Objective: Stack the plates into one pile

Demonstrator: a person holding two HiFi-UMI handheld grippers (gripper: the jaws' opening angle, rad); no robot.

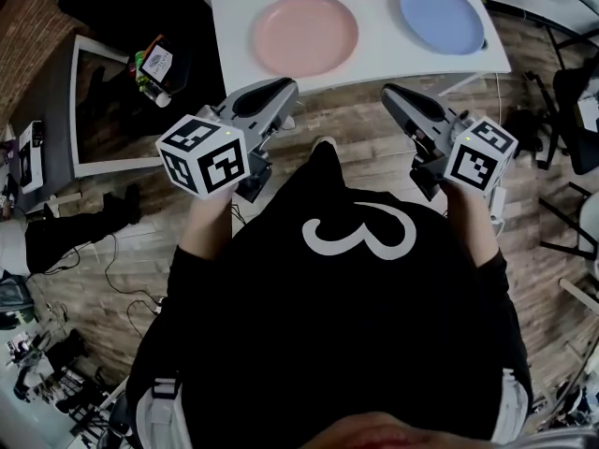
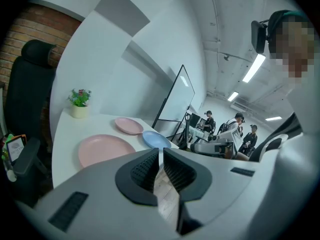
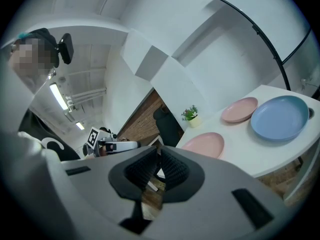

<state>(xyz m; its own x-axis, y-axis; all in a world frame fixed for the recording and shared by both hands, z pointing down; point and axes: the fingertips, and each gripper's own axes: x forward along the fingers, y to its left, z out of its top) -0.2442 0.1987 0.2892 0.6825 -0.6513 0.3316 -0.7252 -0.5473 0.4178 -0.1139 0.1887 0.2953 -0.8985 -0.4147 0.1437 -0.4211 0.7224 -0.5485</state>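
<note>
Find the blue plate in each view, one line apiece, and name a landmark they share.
Head view: blue plate top right, on the white table.
Left gripper view: centre, at the table's right edge.
Right gripper view: right edge, on the table.
Landmark: the nearer pink plate, beside it in all three.

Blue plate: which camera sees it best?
The right gripper view: the blue plate fills a big patch there, whole rim showing. The head view shows it whole from above but smaller. The left gripper view shows it tiny, flat and partly covered.
</note>
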